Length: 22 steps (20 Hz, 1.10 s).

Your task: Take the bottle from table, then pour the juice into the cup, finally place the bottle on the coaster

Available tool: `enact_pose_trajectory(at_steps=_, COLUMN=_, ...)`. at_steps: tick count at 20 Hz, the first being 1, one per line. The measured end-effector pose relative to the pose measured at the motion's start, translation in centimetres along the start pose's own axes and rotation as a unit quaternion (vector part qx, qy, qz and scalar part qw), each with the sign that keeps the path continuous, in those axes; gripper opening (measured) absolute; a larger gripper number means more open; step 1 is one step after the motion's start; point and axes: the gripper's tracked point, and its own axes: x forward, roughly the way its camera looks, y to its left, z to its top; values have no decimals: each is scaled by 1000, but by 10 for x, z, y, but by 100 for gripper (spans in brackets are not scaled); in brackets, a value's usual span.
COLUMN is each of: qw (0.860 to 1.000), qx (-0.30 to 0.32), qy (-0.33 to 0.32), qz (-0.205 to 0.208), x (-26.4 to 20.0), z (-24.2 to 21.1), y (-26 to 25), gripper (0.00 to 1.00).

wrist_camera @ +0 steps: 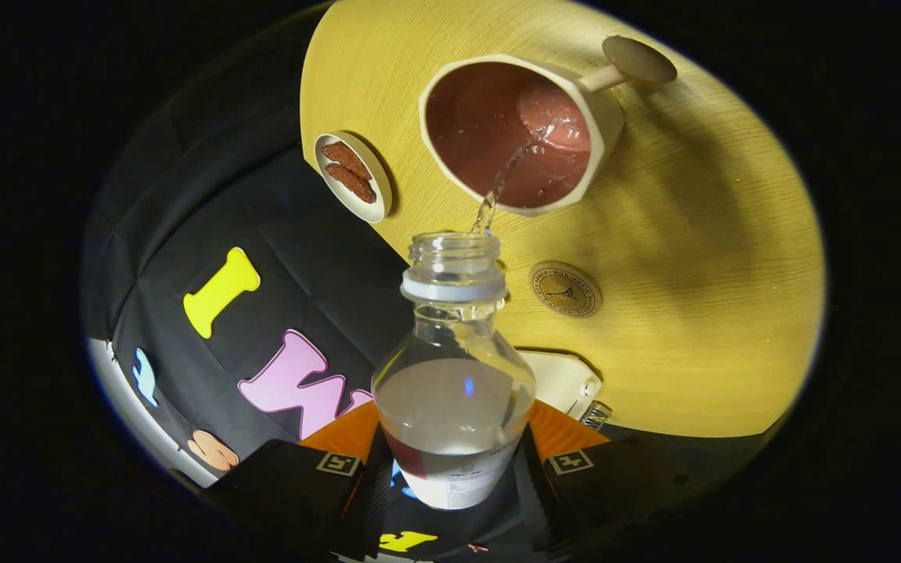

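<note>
While the bottle (453,375) was pinched between both fingers of the gripper (454,469), clear liquid was streamed into the cup (517,133) on the pale wooden table (693,258); the coaster (565,288) lay just beside the bottle's neck; a small dish (353,177) sat near the table's edge

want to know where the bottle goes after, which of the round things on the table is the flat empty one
The coaster, a flat disc just beyond the bottle that the tool grips. The cup is deep and taking liquid; the small dish holds brown pieces.
</note>
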Motion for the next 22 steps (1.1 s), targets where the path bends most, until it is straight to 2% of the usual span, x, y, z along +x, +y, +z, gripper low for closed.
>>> enact_pose_trajectory(at_steps=7, qw=999, qx=45, qy=-5, qz=23, x=-2, z=4, y=23, gripper=71)
enact_pose_trajectory(at_steps=14, qw=997, qx=81, qy=16, qz=5, x=-6, z=4, y=31, gripper=71)
enact_pose_trajectory(at_steps=18, qw=994, qx=100, qy=31, qz=-27, x=-4, z=4, y=24, gripper=72)
enact_pose_trajectory(at_steps=22, qw=993, qx=112, qy=33, qz=-38, x=0, z=6, y=21, gripper=72)
